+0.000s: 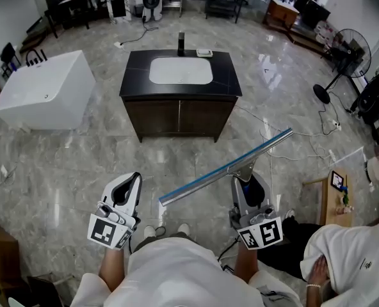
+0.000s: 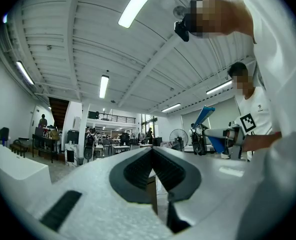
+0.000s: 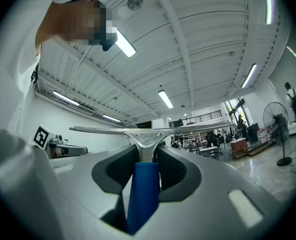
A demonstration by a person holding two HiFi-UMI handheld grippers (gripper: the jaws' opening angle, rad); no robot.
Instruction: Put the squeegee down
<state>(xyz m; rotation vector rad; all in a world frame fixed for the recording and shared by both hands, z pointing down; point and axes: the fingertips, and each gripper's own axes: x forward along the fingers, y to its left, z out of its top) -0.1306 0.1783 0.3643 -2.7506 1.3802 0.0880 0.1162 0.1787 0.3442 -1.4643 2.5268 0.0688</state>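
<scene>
The squeegee (image 1: pixel 228 168) has a long metal blade and a blue handle (image 3: pixel 143 194). My right gripper (image 1: pixel 250 185) is shut on that handle, with the blade held crosswise in the air in front of me, above the floor. In the right gripper view the blade (image 3: pixel 148 130) spans the frame just beyond the gripper's tips (image 3: pixel 147 151). My left gripper (image 1: pixel 128 185) hangs to the left of the blade's near end, shut, with nothing between its pads (image 2: pixel 138 169). From the left gripper view the squeegee (image 2: pixel 208 116) shows at the right.
A dark vanity cabinet (image 1: pixel 180 114) with a white sink (image 1: pixel 180 70) stands ahead on the marble floor. A white tub (image 1: pixel 45 88) sits at the left, a standing fan (image 1: pixel 346 53) and cables (image 1: pixel 266 130) at the right. Another person in white (image 1: pixel 356 261) crouches by a small wooden table (image 1: pixel 333 200).
</scene>
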